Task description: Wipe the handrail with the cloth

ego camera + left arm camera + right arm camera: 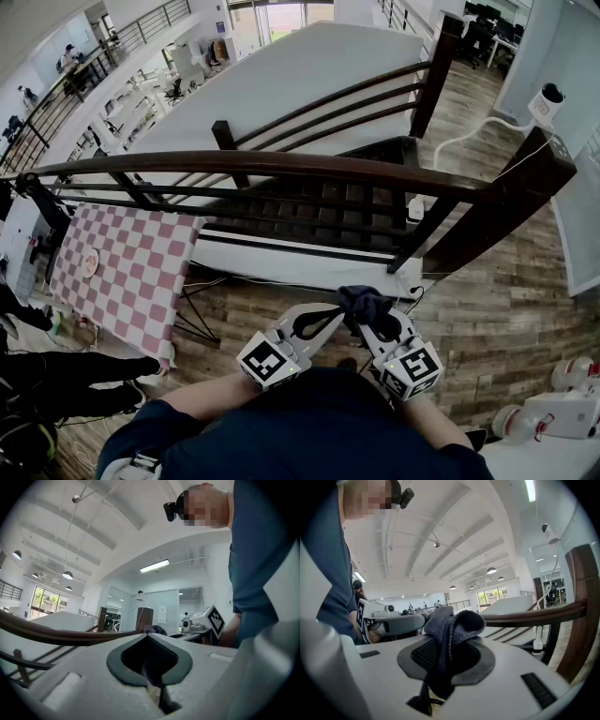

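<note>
A dark brown wooden handrail (281,165) runs across the head view from the far left to a thick post (511,202) at the right. Below it, close to my body, my right gripper (367,314) is shut on a bunched dark grey cloth (364,303). In the right gripper view the cloth (461,620) bulges up out of the right gripper (449,626), with the handrail (534,613) behind it. My left gripper (342,312) is shut, and its tip rests against the cloth's left side. Just past the left gripper (148,636) a bit of cloth (157,630) peeks out.
A red-and-white checkered table (127,272) stands at the left by the rail. Dark stairs (309,211) drop away beyond the rail. A white camera on a stalk (547,101) and white equipment (553,412) are at the right, on the wood floor (506,309).
</note>
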